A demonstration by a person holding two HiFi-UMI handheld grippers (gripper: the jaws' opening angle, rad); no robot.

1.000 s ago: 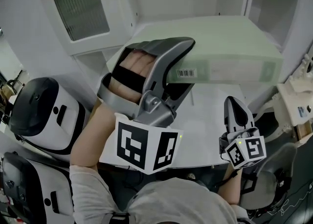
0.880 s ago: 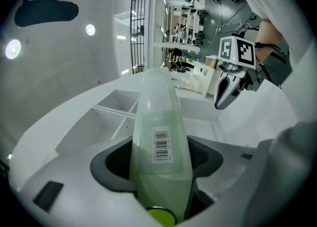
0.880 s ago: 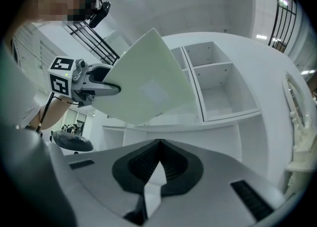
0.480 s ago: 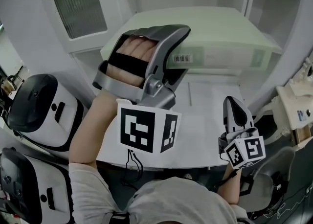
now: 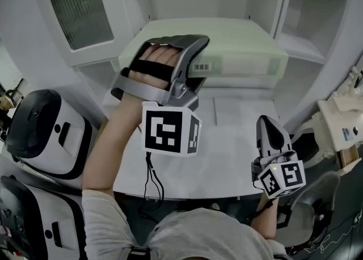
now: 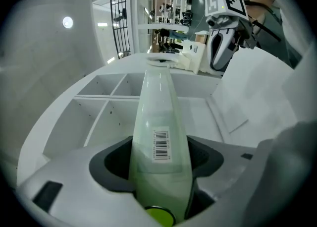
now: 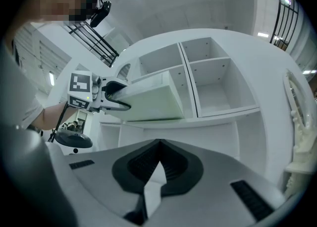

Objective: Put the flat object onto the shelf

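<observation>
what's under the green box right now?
Under the green box, clamped in the left gripper, only the white shelf board shows, bare where visible. The part directly beneath the box is covered; whether the box already rests on it cannot be told.

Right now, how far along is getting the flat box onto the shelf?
Done: the pale green flat box is lifted, clamped at one end in the left tool. In hand: its far end reaches into a compartment of the shelf; whether it rests on the board is unclear. Left: seat it and release. The right tool hangs shut and empty.
</observation>
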